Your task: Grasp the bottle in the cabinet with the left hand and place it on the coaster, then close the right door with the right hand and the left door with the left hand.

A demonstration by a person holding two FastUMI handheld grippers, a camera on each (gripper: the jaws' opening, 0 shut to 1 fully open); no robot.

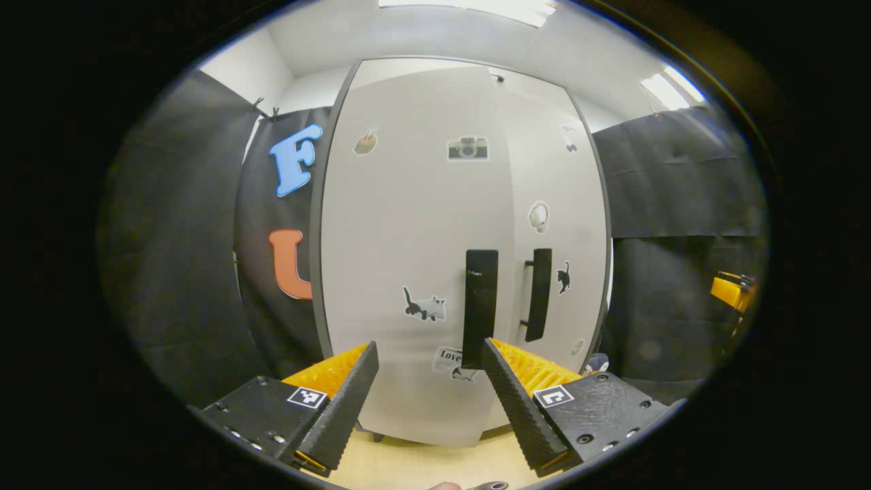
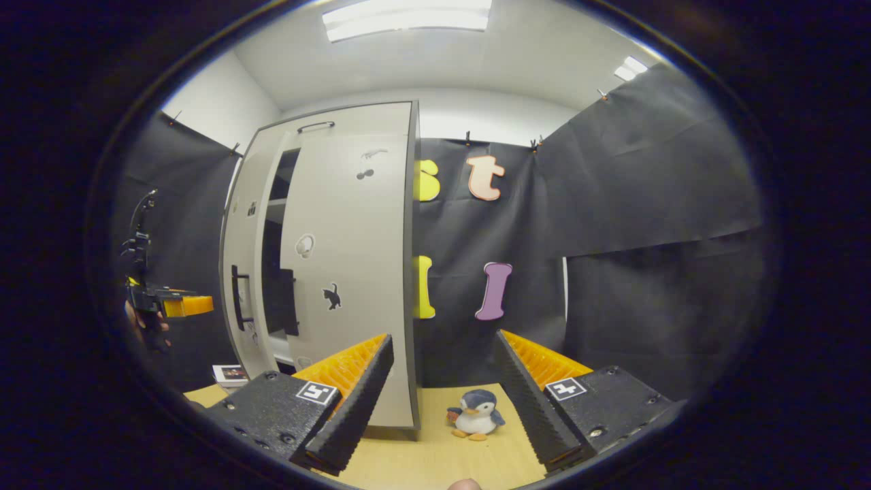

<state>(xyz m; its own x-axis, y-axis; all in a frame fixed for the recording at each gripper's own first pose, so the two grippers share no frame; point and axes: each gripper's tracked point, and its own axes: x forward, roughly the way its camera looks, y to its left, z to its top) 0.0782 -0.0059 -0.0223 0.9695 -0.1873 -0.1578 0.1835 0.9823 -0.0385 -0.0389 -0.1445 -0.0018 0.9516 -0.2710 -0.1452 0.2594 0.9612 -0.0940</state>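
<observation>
The pale cabinet stands close ahead in the left gripper view. Its left door (image 1: pixel 408 258) carries a black handle (image 1: pixel 480 306) just beyond my left gripper (image 1: pixel 430 347), which is open and holds nothing. The right door (image 1: pixel 558 224) with its own handle (image 1: pixel 539 294) lies behind the left door's edge. In the right gripper view the right door (image 2: pixel 347 272) looks shut, while the left door (image 2: pixel 239 258) stands ajar with a dark gap (image 2: pixel 273 272) onto the shelves. My right gripper (image 2: pixel 446 337) is open and empty, right of the cabinet. The left gripper (image 2: pixel 187 305) hangs at far left in a hand.
A small penguin toy (image 2: pixel 476 415) sits on the wooden table (image 2: pixel 442 456) beside the cabinet's right corner, also peeking out as the penguin (image 1: pixel 597 364). A small flat printed square (image 2: pixel 231 373) lies on the table in front of the cabinet. Black cloth walls surround the booth.
</observation>
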